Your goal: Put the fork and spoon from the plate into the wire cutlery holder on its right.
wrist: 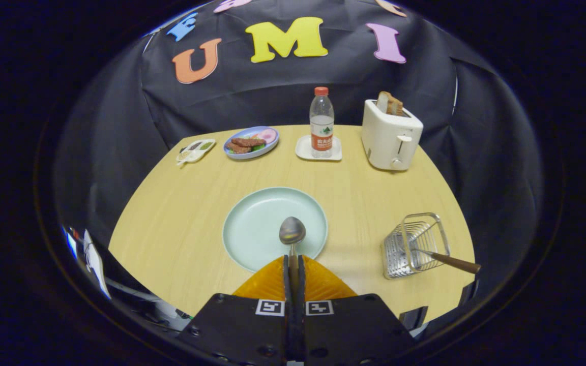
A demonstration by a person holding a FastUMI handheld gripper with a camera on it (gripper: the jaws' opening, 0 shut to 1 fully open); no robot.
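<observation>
Hand-held gripper (293, 260) gripping spoon (292, 231), wooden table (181, 223)

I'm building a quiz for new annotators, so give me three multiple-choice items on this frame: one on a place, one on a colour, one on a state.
1. Where is the wire cutlery holder?
A. right of the pale green plate
B. behind the toaster
C. on the plate

2. What colour is the water bottle cap?
A. blue
B. red
C. white

3. What is the gripper doing?
A. open above the table
B. shut on the spoon
C. shut on the bottle

Answers: 1 A, the holder stands on the table right of the plate. 2 B, the cap is red. 3 B, both fingers close on the spoon's handle, bowl just ahead.
</observation>
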